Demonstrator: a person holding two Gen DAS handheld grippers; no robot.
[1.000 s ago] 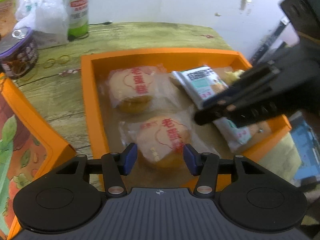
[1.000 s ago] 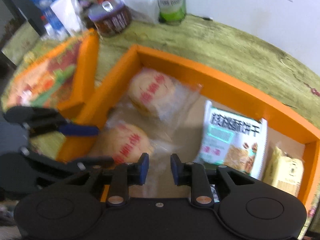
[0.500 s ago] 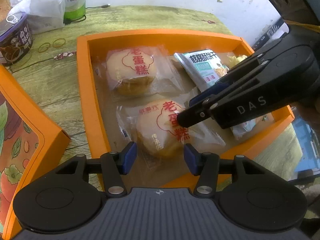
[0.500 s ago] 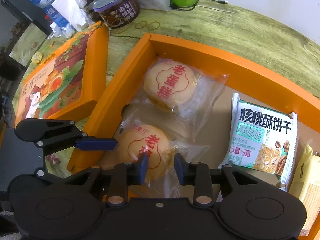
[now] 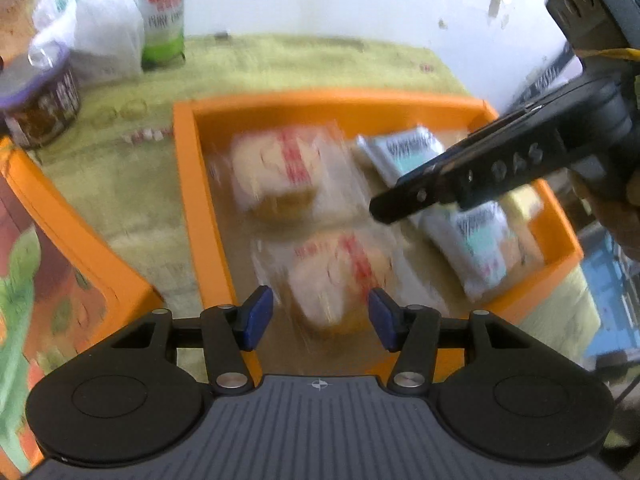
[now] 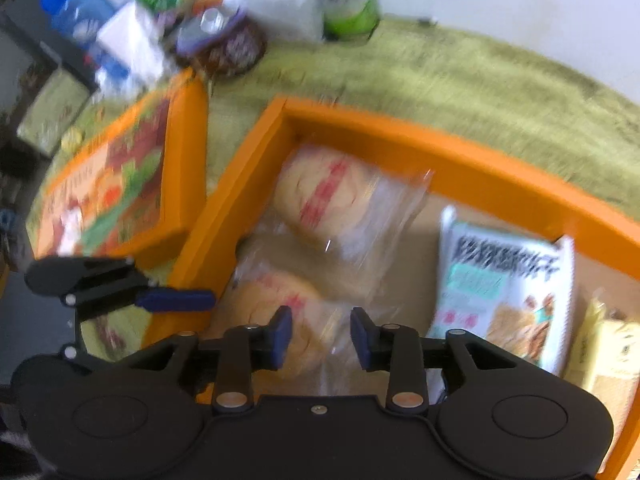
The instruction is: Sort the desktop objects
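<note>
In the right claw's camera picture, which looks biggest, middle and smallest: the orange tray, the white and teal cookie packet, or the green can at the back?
1. orange tray, by far the largest.
2. white and teal cookie packet.
3. green can, though it stands farther back and is cut off at the top, so it looks smaller than it is.

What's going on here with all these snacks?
A person holds two grippers over an orange tray on a green table. The tray holds two wrapped cakes, a biscuit packet and a yellow pack. The left gripper and right gripper both hang above the nearer cake. The right jaws have just been opening, and nothing is gripped.
</note>
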